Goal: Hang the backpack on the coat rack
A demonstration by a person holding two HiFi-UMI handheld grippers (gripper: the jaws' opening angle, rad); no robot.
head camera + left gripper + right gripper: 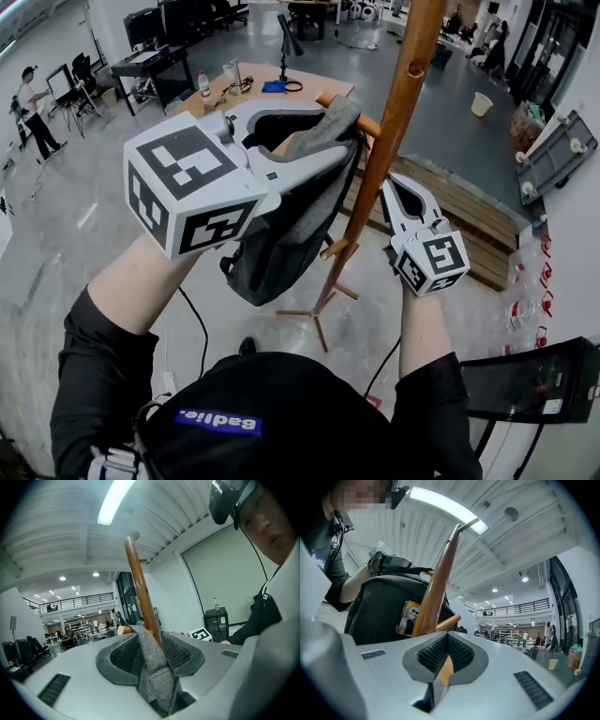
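A dark grey backpack (pixel 281 234) hangs beside the wooden coat rack pole (pixel 394 112). Its grey top strap (pixel 157 677) is looped over a peg (pixel 370 124). My left gripper (pixel 333 122) is open, and the strap lies loosely between its pads. In the left gripper view the peg's end (pixel 123 630) pokes out just past the left gripper (pixel 150 641), with the pole (pixel 138 588) behind. My right gripper (pixel 386 186) is shut with its tips close beside the pole, right of the bag. In the right gripper view, beyond my right gripper (pixel 446 634), are the pole (pixel 436 583), a peg (pixel 447 620) and the backpack (pixel 379 606).
The rack's wooden feet (pixel 314 314) spread on the grey floor below the bag. A low wooden platform (pixel 469 225) lies to the right, and a screen (pixel 525 375) sits at lower right. A table (pixel 323 84) with a bottle stands behind. A person (pixel 33 112) stands far left.
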